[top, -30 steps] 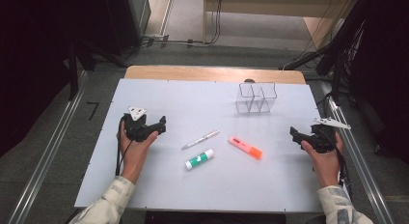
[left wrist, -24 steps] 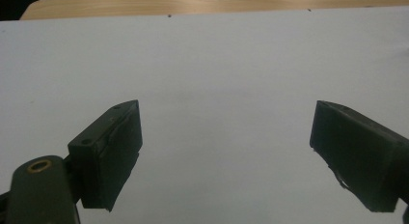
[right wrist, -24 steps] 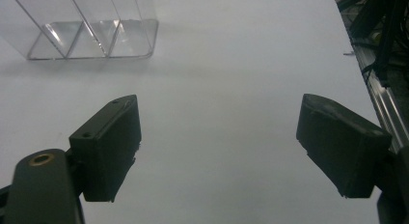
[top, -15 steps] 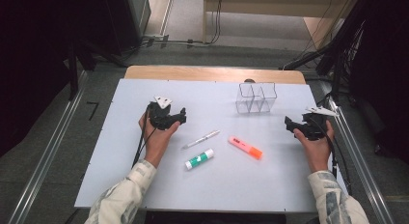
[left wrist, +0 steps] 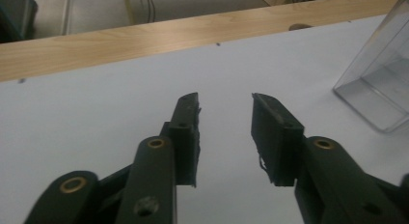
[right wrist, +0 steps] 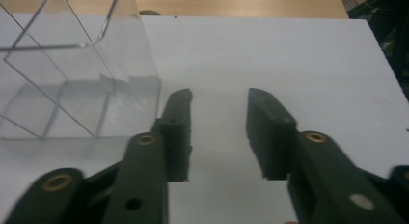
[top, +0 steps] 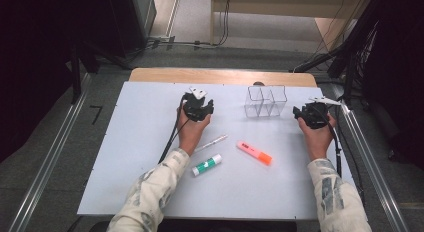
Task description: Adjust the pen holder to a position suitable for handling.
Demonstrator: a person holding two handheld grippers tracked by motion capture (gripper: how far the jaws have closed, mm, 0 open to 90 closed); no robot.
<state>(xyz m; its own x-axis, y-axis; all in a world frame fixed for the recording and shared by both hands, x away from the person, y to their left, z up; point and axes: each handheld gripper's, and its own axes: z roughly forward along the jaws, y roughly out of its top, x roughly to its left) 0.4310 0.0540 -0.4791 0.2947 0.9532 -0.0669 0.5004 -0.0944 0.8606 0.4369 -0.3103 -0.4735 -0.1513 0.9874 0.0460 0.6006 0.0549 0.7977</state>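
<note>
Beneath both of my hands lies the white table [top: 125, 157], bare between either pair of jaws. Ahead and to the right of my left gripper [top: 200, 108] stands the clear divided holder [top: 265, 101]; it sits just left of my right gripper [top: 309, 114], which is the nearer of the two. Both grippers have just been closing and now stand part open, grasping nothing. Behind my left fingers [left wrist: 185, 132], toward my body, lie the orange highlighter [top: 255, 153], the glue stick [top: 207, 164] and the thin pen [top: 212, 142], their long axes slanting across the table.
</note>
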